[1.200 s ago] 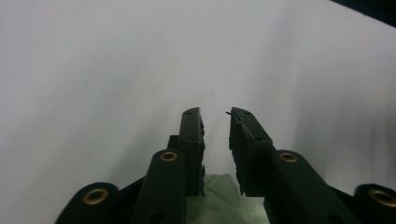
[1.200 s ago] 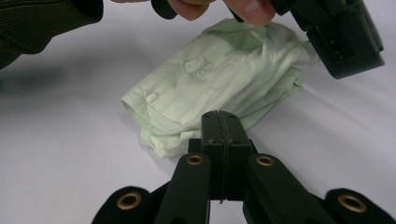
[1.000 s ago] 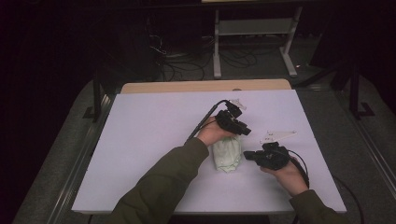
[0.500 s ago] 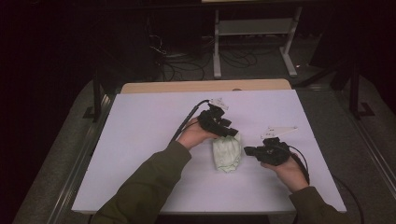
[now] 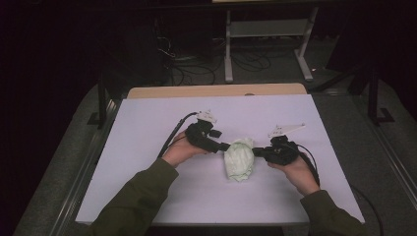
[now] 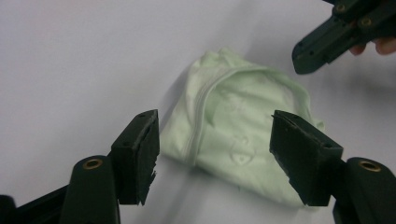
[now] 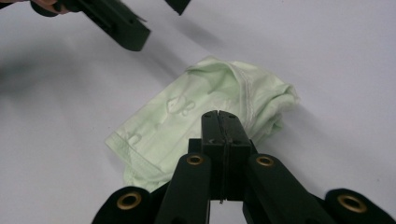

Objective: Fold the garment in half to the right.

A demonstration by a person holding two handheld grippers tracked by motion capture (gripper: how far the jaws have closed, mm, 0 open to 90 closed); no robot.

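Observation:
A pale green garment (image 5: 239,158), folded into a small bundle, lies on the white table cover (image 5: 147,128). My left gripper (image 5: 223,146) sits just left of it; its jaws have just been opening and now stand open. In the left gripper view the garment (image 6: 233,135) lies on the table beyond the left gripper (image 6: 215,149), with no pad pressing on it. My right gripper (image 5: 255,151) is at the bundle's right edge. Seen in the right gripper view, the right gripper (image 7: 219,116) is shut above the garment (image 7: 187,112), with nothing visibly between its jaws.
The table's wooden back edge (image 5: 216,91) shows beyond the white cover. A metal stand (image 5: 265,29) and loose cables (image 5: 196,64) are on the dark floor behind. Bare cover stretches left and in front of the bundle.
My left gripper has moved left, off the top of the garment to its left side, and its jaws have widened. The right gripper has shifted only slightly.

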